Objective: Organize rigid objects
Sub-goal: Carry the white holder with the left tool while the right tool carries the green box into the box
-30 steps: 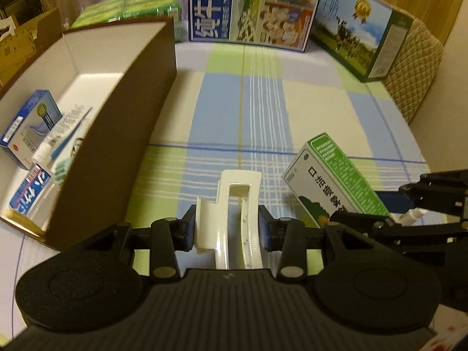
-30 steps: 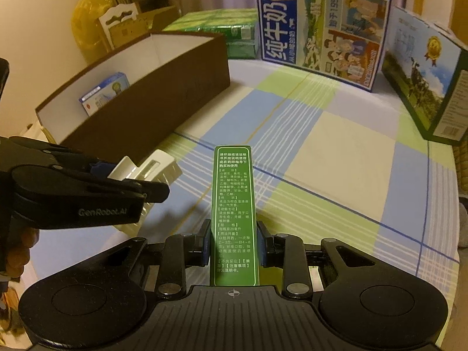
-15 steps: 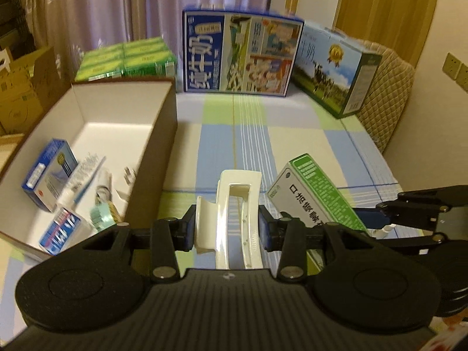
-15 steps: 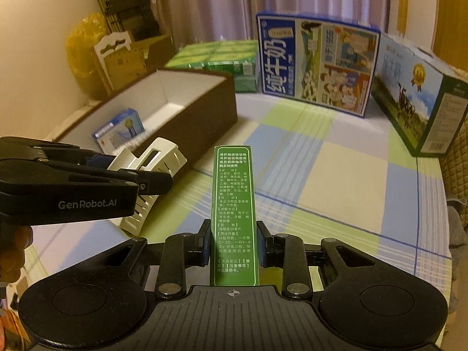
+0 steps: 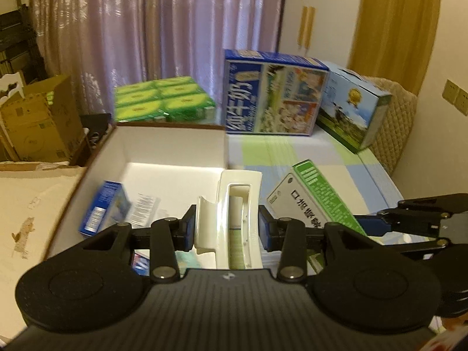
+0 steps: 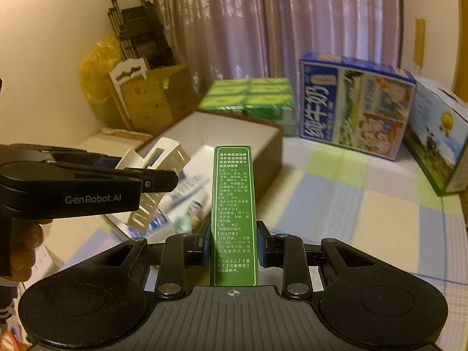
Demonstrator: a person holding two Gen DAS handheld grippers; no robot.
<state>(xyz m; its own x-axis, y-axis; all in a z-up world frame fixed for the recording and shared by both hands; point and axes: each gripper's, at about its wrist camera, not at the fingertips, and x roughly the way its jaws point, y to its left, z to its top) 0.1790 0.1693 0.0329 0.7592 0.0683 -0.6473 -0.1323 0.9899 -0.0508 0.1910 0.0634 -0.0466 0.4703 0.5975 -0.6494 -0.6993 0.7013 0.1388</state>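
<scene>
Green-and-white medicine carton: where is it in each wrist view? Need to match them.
Left wrist view: the green-and-white medicine carton sits right of centre, tilted, clamped in the right tool, beside the white plastic clip.
Right wrist view: bottom centre, its green text face pointing away.
Shared landmark: the blue milk carton at the back.

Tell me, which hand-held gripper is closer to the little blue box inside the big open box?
Left. The left hand-held gripper hangs beside the little blue box; the right hand-held gripper is farther, out over the checked cloth.
</scene>
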